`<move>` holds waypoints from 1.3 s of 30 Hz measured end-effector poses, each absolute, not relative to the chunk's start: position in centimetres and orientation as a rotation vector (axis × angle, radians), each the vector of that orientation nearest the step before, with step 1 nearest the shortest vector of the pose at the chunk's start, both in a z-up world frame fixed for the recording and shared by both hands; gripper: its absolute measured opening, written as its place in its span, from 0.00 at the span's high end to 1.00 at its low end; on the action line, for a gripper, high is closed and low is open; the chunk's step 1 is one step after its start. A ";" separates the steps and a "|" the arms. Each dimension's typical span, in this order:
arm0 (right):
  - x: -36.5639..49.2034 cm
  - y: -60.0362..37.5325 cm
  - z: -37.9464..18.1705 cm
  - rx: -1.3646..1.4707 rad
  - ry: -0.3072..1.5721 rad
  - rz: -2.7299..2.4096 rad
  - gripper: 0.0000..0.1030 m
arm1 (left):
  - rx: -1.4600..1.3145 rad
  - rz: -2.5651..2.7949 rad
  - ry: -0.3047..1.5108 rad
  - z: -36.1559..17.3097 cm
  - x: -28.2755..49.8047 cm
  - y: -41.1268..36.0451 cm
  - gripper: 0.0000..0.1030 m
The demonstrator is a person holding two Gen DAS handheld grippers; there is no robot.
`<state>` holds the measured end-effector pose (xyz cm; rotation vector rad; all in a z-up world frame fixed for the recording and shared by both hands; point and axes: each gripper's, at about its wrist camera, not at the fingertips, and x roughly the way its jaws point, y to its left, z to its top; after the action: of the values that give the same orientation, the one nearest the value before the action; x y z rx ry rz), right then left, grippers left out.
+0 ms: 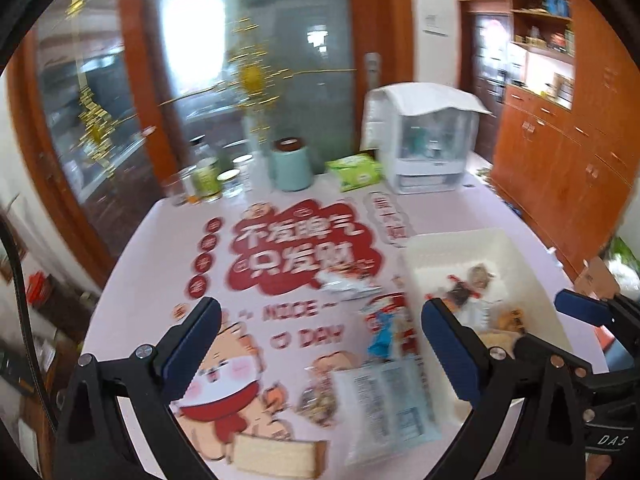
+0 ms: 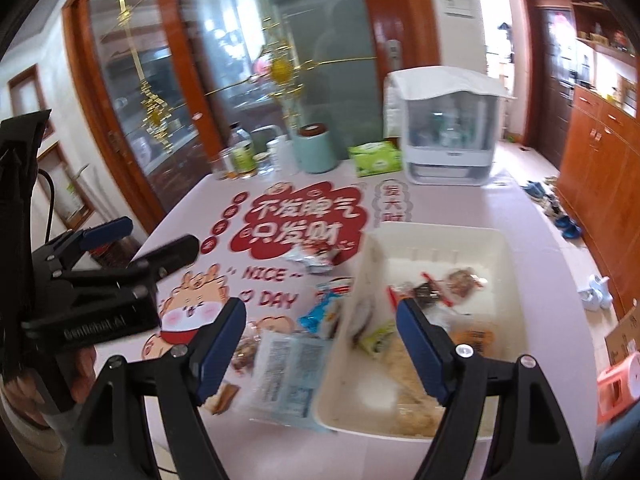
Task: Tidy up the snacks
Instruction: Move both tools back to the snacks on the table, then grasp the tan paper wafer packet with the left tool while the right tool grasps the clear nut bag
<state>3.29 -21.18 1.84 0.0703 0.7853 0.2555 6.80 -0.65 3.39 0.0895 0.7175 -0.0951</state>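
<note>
A white plastic bin (image 1: 452,236) (image 2: 436,232) stands on the pink printed tablecloth (image 2: 540,248) with several snack packets inside. Left of it lie loose snacks: a clear packet with a blue label (image 1: 384,408) (image 2: 288,372), a blue-and-red packet (image 1: 388,324) (image 2: 324,308), a silver packet (image 1: 348,284) (image 2: 312,256) and a wafer bar (image 1: 276,456). My left gripper (image 1: 320,340) (image 2: 148,240) hovers open over the cloth left of the bin, holding nothing. My right gripper (image 2: 320,340) is open above the bin's near left corner, also holding nothing.
At the table's far edge stand a mint canister (image 1: 290,164), a green tissue pack (image 1: 354,170), a white covered appliance (image 1: 428,140) and some jars (image 1: 204,176). Wooden cabinets line the right wall. An orange stool (image 2: 624,380) sits at the right.
</note>
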 end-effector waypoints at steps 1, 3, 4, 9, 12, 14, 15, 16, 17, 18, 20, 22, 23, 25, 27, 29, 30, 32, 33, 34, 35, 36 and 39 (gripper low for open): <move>3.3 -20.6 1.7 0.065 0.790 0.269 0.24 | 0.082 -0.071 0.723 3.2 6.7 0.6 0.03; 3.6 -19.2 1.2 0.049 0.806 0.295 0.24 | 0.069 -0.014 0.746 2.4 6.6 3.2 0.03; 3.7 -18.5 0.8 0.042 0.818 0.309 0.24 | 0.063 0.012 0.760 1.9 6.6 4.4 0.03; 4.4 -14.5 -1.6 -0.002 0.884 0.386 0.24 | 0.050 0.086 0.893 -2.9 5.5 9.3 0.03; 5.2 -12.1 -3.6 -0.038 0.927 0.432 0.24 | 0.064 0.110 0.988 -6.7 4.7 10.7 0.03; 5.8 -10.6 -5.1 -0.058 0.955 0.465 0.24 | 0.071 0.117 1.047 -9.1 4.2 11.3 0.03; 5.8 -9.8 -5.7 -0.069 0.967 0.480 0.24 | 0.083 0.123 1.072 -10.2 3.8 11.4 0.03; 6.1 -9.1 -6.4 -0.080 0.979 0.494 0.24 | 0.095 0.129 1.085 -11.1 3.7 11.5 0.03; 6.3 -8.5 -7.0 -0.091 0.989 0.508 0.24 | 0.107 0.134 1.092 -11.9 3.5 11.6 0.03; 6.6 -7.8 -7.7 -0.105 0.999 0.521 0.24 | 0.118 0.141 1.098 -12.5 3.5 11.5 0.03; 7.3 -6.3 -9.3 -0.148 1.019 0.536 0.24 | 0.131 0.171 1.113 -13.7 3.1 12.0 0.03; 7.8 -4.9 -10.7 -0.199 1.037 0.545 0.24 | 0.113 0.199 1.130 -14.8 2.7 12.9 0.03; 8.0 -4.3 -11.3 -0.223 1.041 0.551 0.24 | 0.097 0.210 1.140 -15.2 2.5 13.3 0.03; 8.2 -3.0 -12.9 -0.284 1.054 0.552 0.24 | 0.068 0.231 1.155 -15.8 2.3 14.1 0.03; 8.5 -2.2 -14.5 -0.325 1.076 0.559 0.24 | 0.032 0.255 1.167 -16.3 1.9 14.8 0.03; 8.7 -1.7 -15.9 -0.359 1.101 0.556 0.24 | -0.009 0.270 1.176 -16.7 1.5 15.4 0.03; 8.9 -1.5 -16.7 -0.376 1.111 0.554 0.24 | -0.021 0.274 1.179 -16.8 1.5 15.6 0.03; 9.3 -1.4 -17.9 -0.403 1.125 0.535 0.26 | -0.040 0.282 1.184 -17.1 1.5 15.8 0.03; 9.7 -1.4 -18.4 -0.407 1.134 0.526 0.30 | -0.050 0.285 1.187 -17.2 1.4 15.9 0.03; 10.0 -1.6 -18.9 -0.408 1.141 0.519 0.35 | -0.060 0.284 1.188 -17.3 1.4 15.9 0.03; 10.3 -1.6 -19.2 -0.408 1.145 0.515 0.38 | -0.071 0.281 1.189 -17.3 1.3 16.0 0.03; 10.7 -1.7 -19.5 -0.409 1.147 0.510 0.43 | -0.081 0.277 1.192 -17.5 1.5 16.0 0.03; 11.3 -1.8 -19.7 -0.399 1.148 0.516 0.46 | -0.133 0.256 1.212 -18.0 1.8 16.2 0.03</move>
<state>11.34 -1.80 -19.74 -0.3988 1.1477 0.5160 1.81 16.19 -18.04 -0.1331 1.2121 0.2561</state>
